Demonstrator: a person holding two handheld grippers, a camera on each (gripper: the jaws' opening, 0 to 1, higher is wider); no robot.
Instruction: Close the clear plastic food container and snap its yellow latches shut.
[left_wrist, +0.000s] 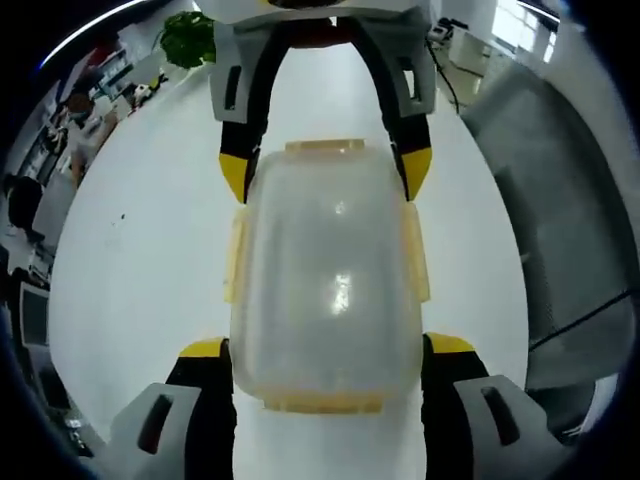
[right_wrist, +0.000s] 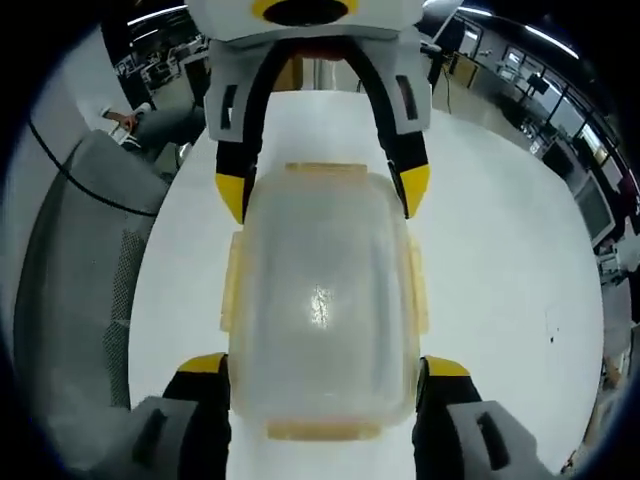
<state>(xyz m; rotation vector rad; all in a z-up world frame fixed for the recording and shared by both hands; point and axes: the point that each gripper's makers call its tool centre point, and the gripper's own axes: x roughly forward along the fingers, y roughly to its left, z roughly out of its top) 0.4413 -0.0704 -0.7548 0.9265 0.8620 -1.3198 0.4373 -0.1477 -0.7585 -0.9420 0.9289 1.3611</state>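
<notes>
The clear plastic food container (left_wrist: 328, 275) sits on the white table (left_wrist: 140, 260) with its lid (left_wrist: 335, 230) already down over the tub, so the closing looks done and the latch step is the one in hand. In the left gripper view the left gripper (left_wrist: 327, 362) straddles the near end of the box, its yellow-tipped jaws spread to either side of it and close against the corners, while the right gripper (left_wrist: 325, 172) faces it from the far end, jaws likewise apart around the far corners. The right gripper view gives the mirror of this: the right gripper (right_wrist: 322, 378) brackets the near end there and the left gripper (right_wrist: 322, 192) the far one. Four yellow latches show, one on each side: near (left_wrist: 323, 403), far (left_wrist: 325, 147), left (left_wrist: 235, 260) and right (left_wrist: 416, 255). The side latches seem to stand out a little from the walls, so I judge them not yet snapped, though the frosted plastic and fisheye bend make that uncertain. Nothing can be made out inside the container; it appears empty, with only a glare spot on the lid. The next move calls for pressing each latch flat against the tub wall while the other gripper steadies the box against sliding.
</notes>
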